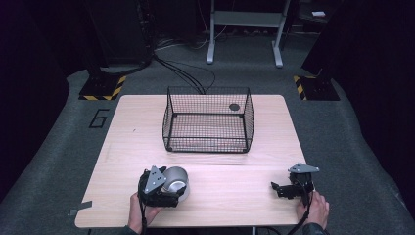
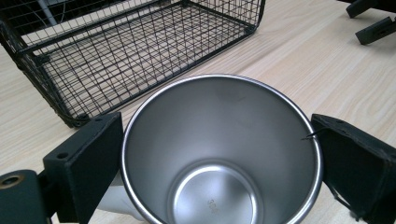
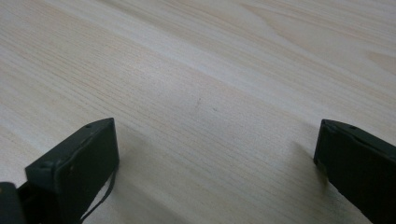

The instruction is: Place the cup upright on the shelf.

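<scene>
At about seven o'clock on the wooden table (image 1: 230, 196), near the front edge, the left gripper (image 1: 169, 193) has its jaws pressed against both sides of a steel cup (image 2: 219, 154), whose open mouth faces the left gripper view's camera. Just beyond the cup, toward twelve o'clock, stands a black wire basket (image 1: 208, 120). At about four o'clock, well apart from the cup, the right gripper (image 1: 277, 188) rests low over bare wood, its jaws spread wide with nothing between them.
</scene>
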Tool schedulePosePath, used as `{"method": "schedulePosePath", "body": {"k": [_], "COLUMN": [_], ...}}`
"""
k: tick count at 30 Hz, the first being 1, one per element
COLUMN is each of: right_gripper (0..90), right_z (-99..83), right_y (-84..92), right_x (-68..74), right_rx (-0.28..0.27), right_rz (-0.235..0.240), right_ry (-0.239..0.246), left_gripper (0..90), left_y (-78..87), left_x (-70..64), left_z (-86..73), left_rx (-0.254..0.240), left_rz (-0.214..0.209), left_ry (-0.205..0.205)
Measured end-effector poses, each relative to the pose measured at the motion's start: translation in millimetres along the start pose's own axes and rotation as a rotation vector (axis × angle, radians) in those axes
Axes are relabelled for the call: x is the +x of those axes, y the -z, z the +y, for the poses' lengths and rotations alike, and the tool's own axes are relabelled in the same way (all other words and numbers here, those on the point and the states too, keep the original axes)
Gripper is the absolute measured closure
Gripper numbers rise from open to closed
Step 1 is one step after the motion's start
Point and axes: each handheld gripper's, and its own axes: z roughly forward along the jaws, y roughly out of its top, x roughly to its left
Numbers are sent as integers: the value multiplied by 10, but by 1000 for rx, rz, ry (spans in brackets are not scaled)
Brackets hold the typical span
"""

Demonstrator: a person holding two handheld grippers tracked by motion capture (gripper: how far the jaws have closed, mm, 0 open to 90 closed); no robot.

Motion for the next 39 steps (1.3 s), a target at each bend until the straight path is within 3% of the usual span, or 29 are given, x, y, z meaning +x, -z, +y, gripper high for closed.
{"method": "schedulePosePath", "body": {"k": [3,17,39], "right_gripper": [0,0,0], "right_z": [-1,0,0], "right_y": [1,0,0], "right_x": [2,0,0], "right_rx": [1,0,0], "right_rz": [0,0,0], "right_ry": [-3,0,0], "left_gripper": [61,61,61], "left_y": [7,45,43], "left_x": [9,91,309], "left_z": [6,91,390], "left_rx": [4,-16,-12], "left_rz": [4,-4,-20], "left_ry": [-13,12,2]}}
